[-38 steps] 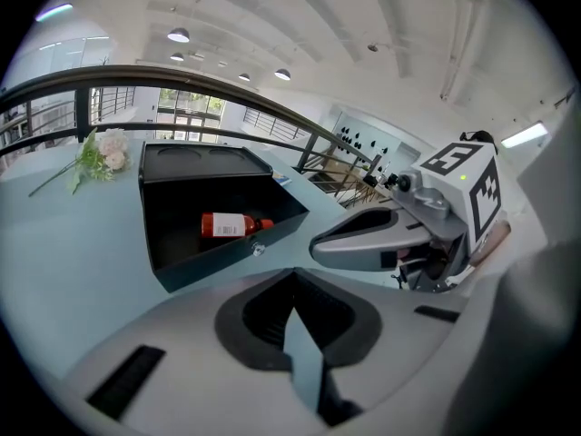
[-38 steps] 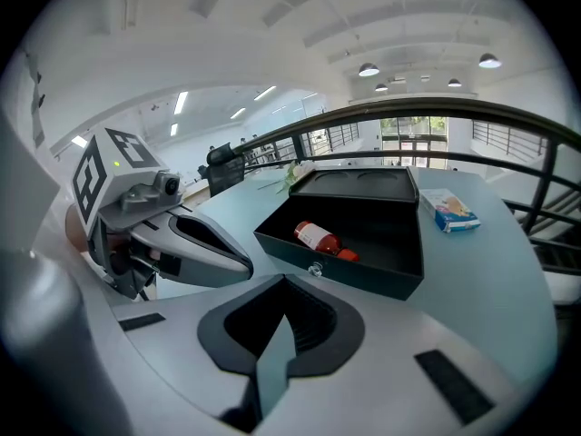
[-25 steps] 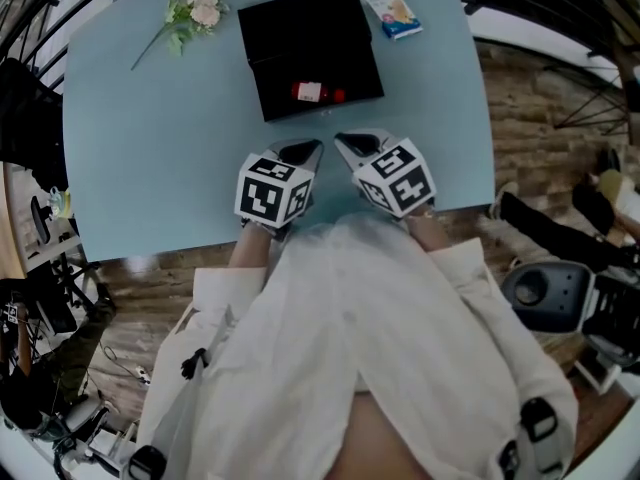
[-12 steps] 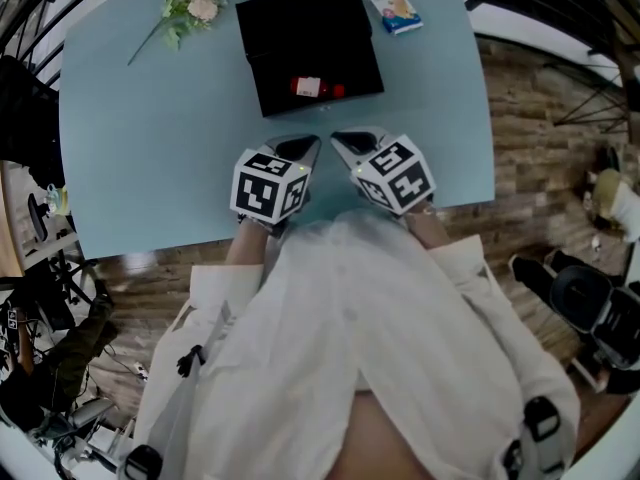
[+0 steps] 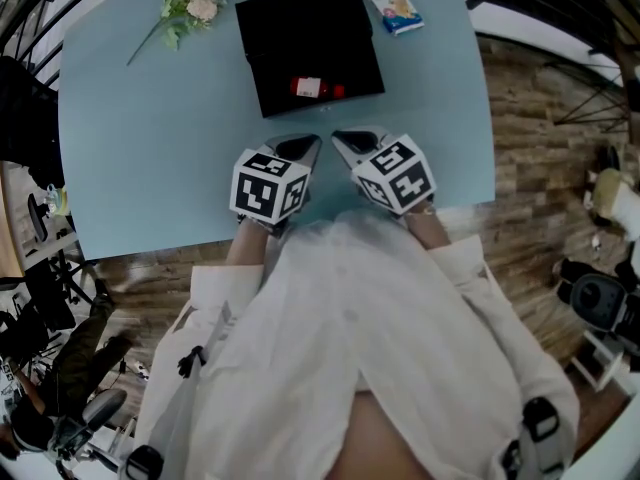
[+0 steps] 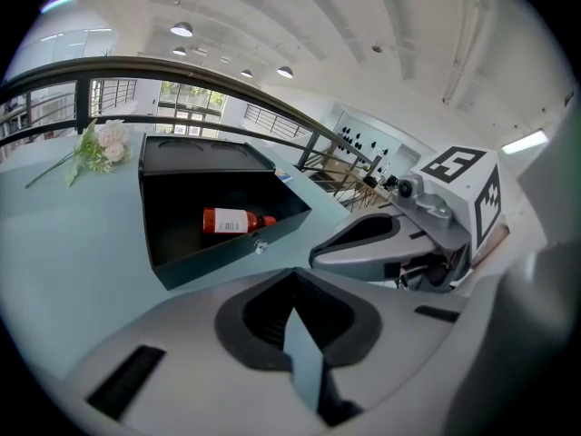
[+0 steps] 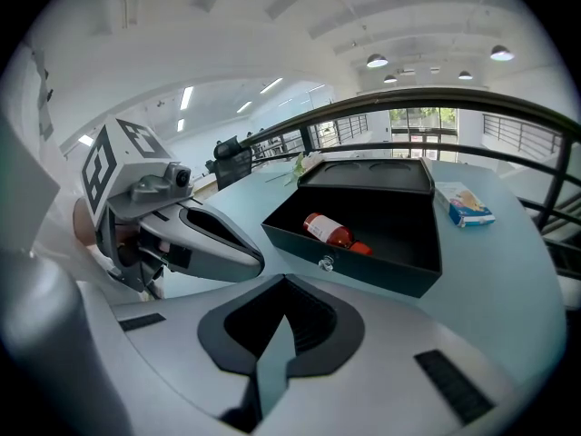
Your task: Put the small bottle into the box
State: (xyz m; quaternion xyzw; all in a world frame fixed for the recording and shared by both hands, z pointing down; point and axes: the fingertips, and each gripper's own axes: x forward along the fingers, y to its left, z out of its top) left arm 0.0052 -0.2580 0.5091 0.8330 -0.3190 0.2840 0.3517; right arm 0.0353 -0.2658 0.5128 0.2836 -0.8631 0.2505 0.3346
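The small red bottle (image 5: 314,88) with a white label lies on its side inside the open black box (image 5: 300,23), near the front wall. In the gripper views the bottle (image 6: 231,220) (image 7: 329,231) rests on the floor of the box (image 6: 231,254) (image 7: 381,272). My left gripper (image 5: 303,149) and right gripper (image 5: 349,142) hover side by side over the table just in front of the box, apart from it. Both are shut and hold nothing. My left gripper (image 6: 293,291) and right gripper (image 7: 280,327) each show their jaws meeting in a seam.
The pale blue table (image 5: 150,148) carries a sprig of pink flowers (image 5: 191,2) at the far left and a small blue-and-white packet (image 5: 393,8) to the right of the box. The box's lid (image 5: 298,16) lies open at the back. The table's front edge runs just under the grippers.
Grippers, bottle and box keep their places. Only the head view has shifted a little, and things on the floor at the right have moved.
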